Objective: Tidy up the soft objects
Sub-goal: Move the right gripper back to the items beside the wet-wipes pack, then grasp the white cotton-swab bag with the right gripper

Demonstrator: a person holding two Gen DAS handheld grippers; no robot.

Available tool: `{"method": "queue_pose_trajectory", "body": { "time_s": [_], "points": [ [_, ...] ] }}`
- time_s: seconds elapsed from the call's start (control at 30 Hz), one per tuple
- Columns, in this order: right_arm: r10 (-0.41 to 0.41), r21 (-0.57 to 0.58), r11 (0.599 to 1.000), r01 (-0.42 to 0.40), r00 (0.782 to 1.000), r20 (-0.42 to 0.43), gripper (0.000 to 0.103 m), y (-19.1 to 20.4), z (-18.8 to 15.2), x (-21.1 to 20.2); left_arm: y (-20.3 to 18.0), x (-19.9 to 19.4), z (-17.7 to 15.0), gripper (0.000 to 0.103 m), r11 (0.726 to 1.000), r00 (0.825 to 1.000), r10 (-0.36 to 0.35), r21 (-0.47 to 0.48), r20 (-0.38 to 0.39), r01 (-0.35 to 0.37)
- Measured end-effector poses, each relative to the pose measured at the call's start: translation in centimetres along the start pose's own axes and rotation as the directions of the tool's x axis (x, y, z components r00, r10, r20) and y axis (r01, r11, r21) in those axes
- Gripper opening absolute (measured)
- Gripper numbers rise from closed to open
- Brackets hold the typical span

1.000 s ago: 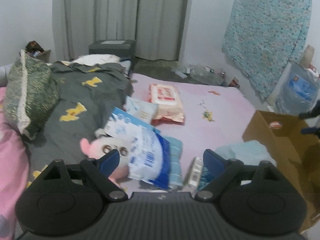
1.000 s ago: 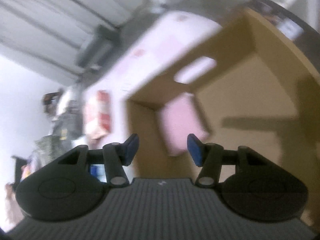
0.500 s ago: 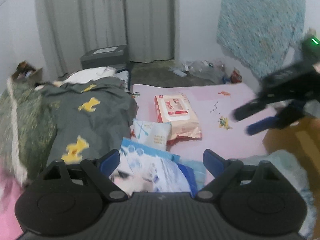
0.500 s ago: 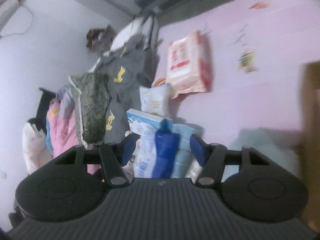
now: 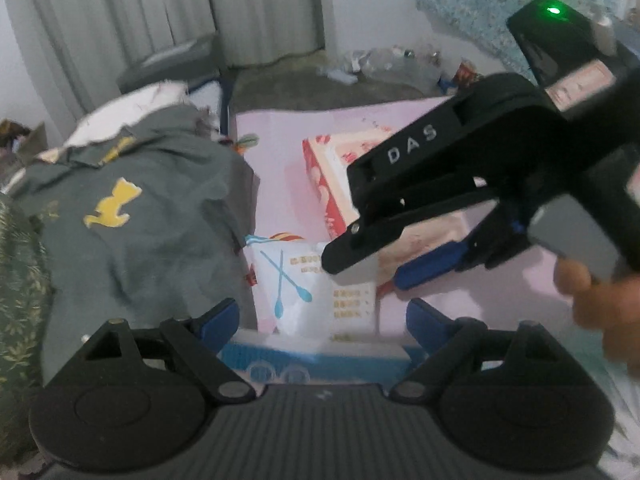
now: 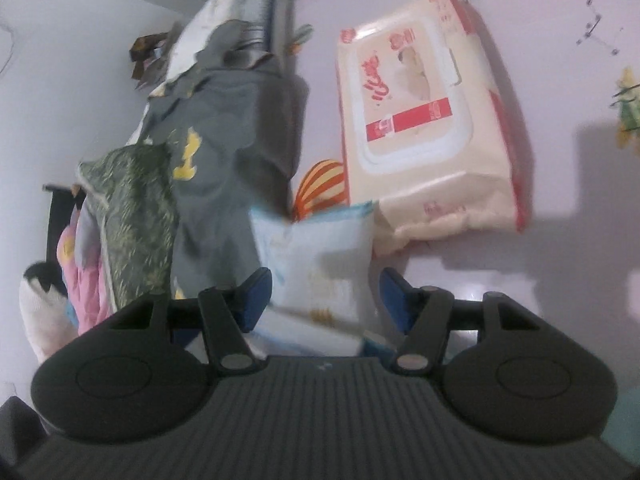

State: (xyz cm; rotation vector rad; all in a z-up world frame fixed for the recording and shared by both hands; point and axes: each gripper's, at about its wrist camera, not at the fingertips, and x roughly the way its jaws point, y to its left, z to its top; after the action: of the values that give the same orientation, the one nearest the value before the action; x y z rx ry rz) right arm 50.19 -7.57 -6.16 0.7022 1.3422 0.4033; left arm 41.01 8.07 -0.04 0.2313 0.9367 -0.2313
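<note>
**Two hand-held grippers over the soft packs on the bed**

A small white plastic pouch printed with crossed blue cotton swabs (image 5: 304, 284) lies on the pale pink bed sheet (image 5: 280, 152), its near edge resting on a flat blue-and-white pack (image 5: 316, 356). Its film is puffy and creased, with small yellow-brown print blocks along one side. In the right wrist view the same pouch (image 6: 320, 256) looks pale blue at its top seam and is blurred.

Just behind it lies a large cream soft pack of wet wipes with red trim and a white flip lid (image 6: 424, 128); its near corner seems to touch the pouch. A crumpled grey blanket with yellow cat shapes (image 5: 132, 216) is heaped just to the left of the pouch, and a dark green patterned pillow (image 6: 132, 220) leans against that heap.

The left hand-held gripper (image 5: 320, 320) hangs above the pouch with its blue-padded jaws spread wide, touching nothing. The right hand-held gripper (image 6: 324, 296) has its jaws apart on either side of the pouch; they have just been opening a little, and the pads do not press on it. In the left wrist view that right hand-held gripper (image 5: 384, 264) reaches in from the right, held by a hand (image 5: 600, 304), above the wipes pack.
</note>
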Motion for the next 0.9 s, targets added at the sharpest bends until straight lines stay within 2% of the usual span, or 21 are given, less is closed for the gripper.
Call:
{"method": "queue_pose_trajectory", "body": {
  "time_s": [0.17, 0.23, 0.4, 0.63, 0.9],
  "points": [
    [0.027, 0.024, 0.999, -0.027, 1.000, -0.011, 0.060, -0.8, 1.1, 2.4, 0.5, 3.1, 1.1, 0.091, 0.999, 0.997, -0.031, -0.010, -0.076, 0.030],
    [0.045, 0.039, 0.998, -0.044, 0.999, -0.019, 0.060, -1.0, 1.3, 2.8, 0.7, 4.1, 1.4, 0.086, 0.999, 0.993, -0.036, -0.022, -0.108, 0.034],
    [0.078, 0.024, 0.997, -0.077, 0.996, -0.042, 0.050, -1.0, 1.3, 3.4, 1.1, 5.4, 1.6, 0.082, 0.998, 0.991, -0.029, -0.056, -0.130, 0.022],
    [0.090, 0.006, 0.996, -0.090, 0.995, -0.033, 0.039, -0.6, 1.5, 3.4, 1.3, 4.2, 2.0, 0.074, 0.997, 0.995, -0.001, -0.076, -0.102, -0.007],
    [0.158, -0.035, 0.987, -0.158, 0.987, 0.015, 0.028, 1.4, 2.0, 0.6, 1.9, -0.3, 3.4, 0.067, 0.991, 1.000, 0.001, -0.134, -0.016, -0.003]
  ]
}}
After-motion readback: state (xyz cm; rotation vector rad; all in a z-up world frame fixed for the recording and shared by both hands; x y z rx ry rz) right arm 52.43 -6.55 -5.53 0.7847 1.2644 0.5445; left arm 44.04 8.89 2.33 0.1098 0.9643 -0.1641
